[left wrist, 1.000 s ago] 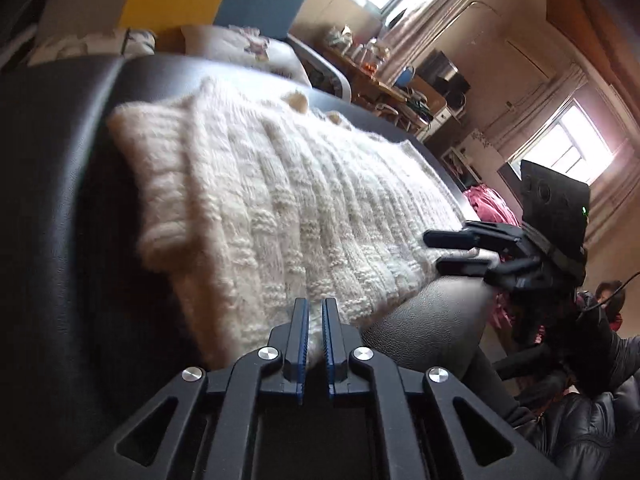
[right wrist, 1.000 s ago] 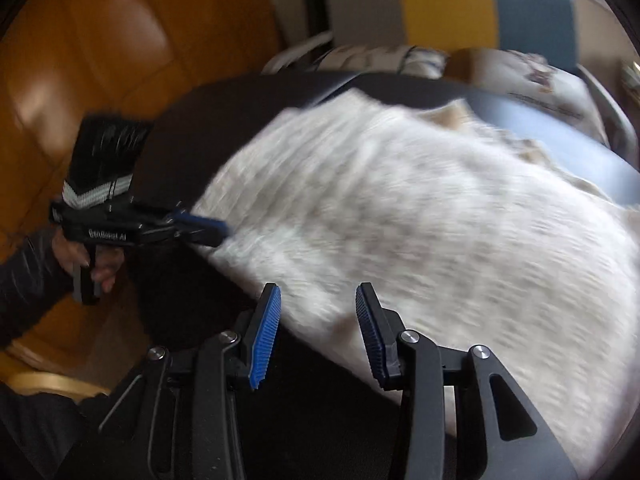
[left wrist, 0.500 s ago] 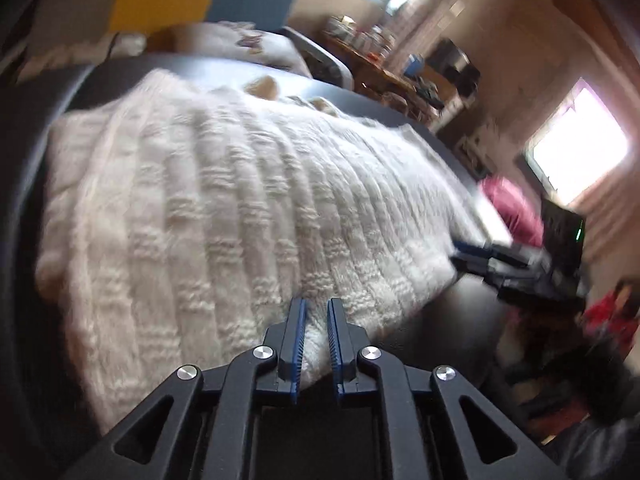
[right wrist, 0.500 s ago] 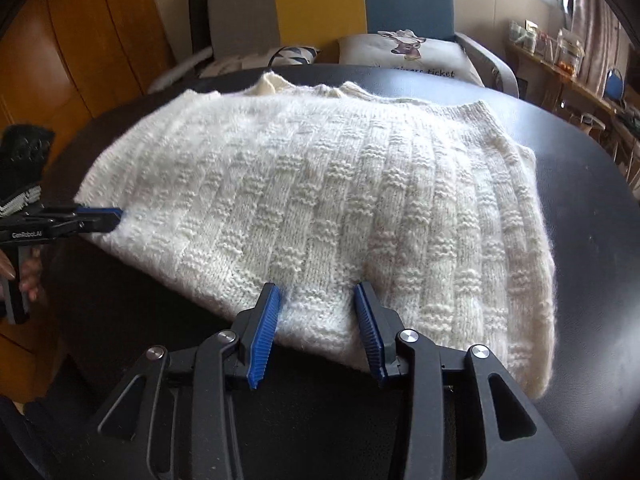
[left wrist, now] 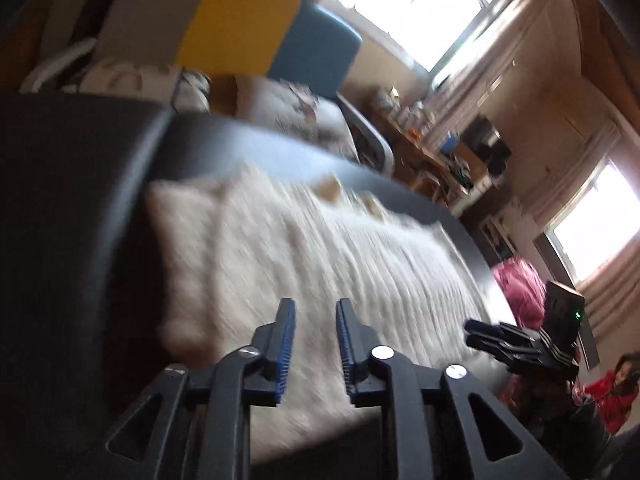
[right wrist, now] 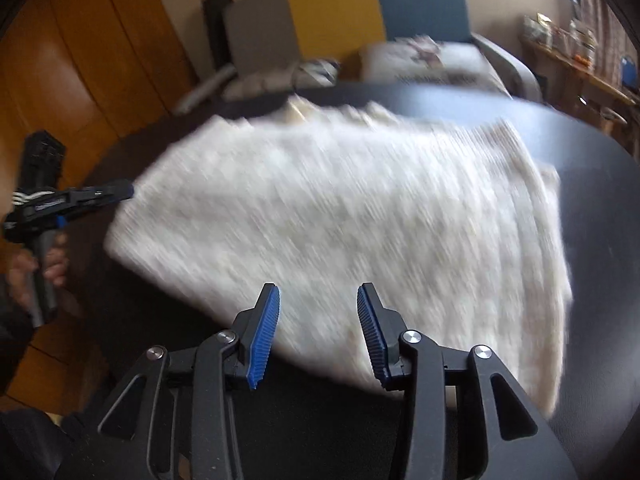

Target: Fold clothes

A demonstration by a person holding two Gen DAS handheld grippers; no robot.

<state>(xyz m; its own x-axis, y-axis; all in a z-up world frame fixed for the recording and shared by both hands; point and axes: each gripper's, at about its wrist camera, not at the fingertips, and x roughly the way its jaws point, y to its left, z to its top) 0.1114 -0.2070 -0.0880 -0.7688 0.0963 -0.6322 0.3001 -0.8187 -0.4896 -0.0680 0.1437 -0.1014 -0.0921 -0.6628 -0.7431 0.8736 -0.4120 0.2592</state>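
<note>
Both grippers are off the cloth now. Left gripper (left wrist: 314,312) has just been opening, jaws parted a bit with nothing pinched; a second ago they sat nearly closed at the near edge of the white knit sweater (right wrist: 340,216). So that fold looks released, I'd say. Right gripper (right wrist: 318,304) hovers spread over the sweater's near edge, not touching that I can tell (blurry). Sweater lies folded flat on the black table (right wrist: 600,184), squarer than a second ago. Striped chair (left wrist: 240,32) sits behind the table.
</note>
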